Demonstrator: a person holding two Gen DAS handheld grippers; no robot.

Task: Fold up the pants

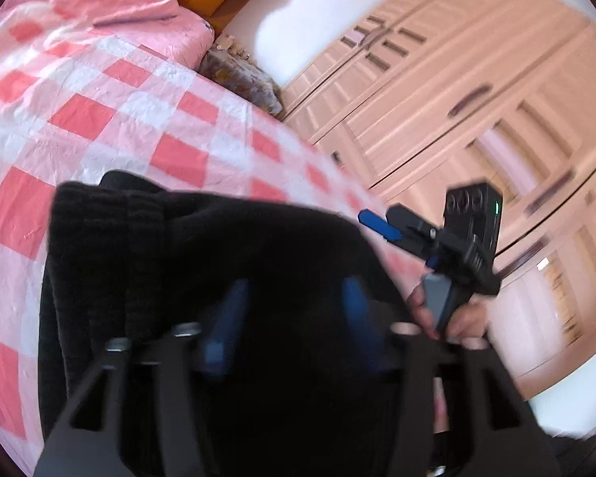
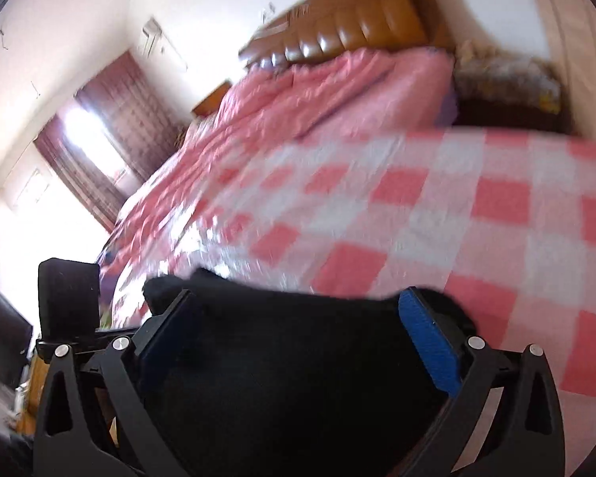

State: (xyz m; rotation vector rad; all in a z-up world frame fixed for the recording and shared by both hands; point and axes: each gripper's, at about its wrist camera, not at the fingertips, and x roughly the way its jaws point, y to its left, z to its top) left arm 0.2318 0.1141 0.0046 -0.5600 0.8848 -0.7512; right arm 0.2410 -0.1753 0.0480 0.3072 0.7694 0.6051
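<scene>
Pants, black and thick, lie bunched at the near edge of the bed, filling the lower middle of both wrist views. In the left wrist view the left gripper sits low at six o'clock, its two blue pads spread wide with the dark cloth between and beneath them; they do not visibly press on it, though blur makes the contact hard to judge. At about three o'clock of that view the right gripper comes in from the side, carried by a hand just past the edge of the cloth; from here its jaws look slightly apart.

In the right wrist view the right gripper's own blue fingers stand wide at either side of a mound of the black fabric, which fills the gap; whether the pads clamp it I cannot tell.

Beyond the pants, toward twelve o'clock, spreads the pink-and-white checked bedspread, then a crumpled pink quilt, and farthest the brown padded headboard. A pale wardrobe fills two o'clock of the left view.
</scene>
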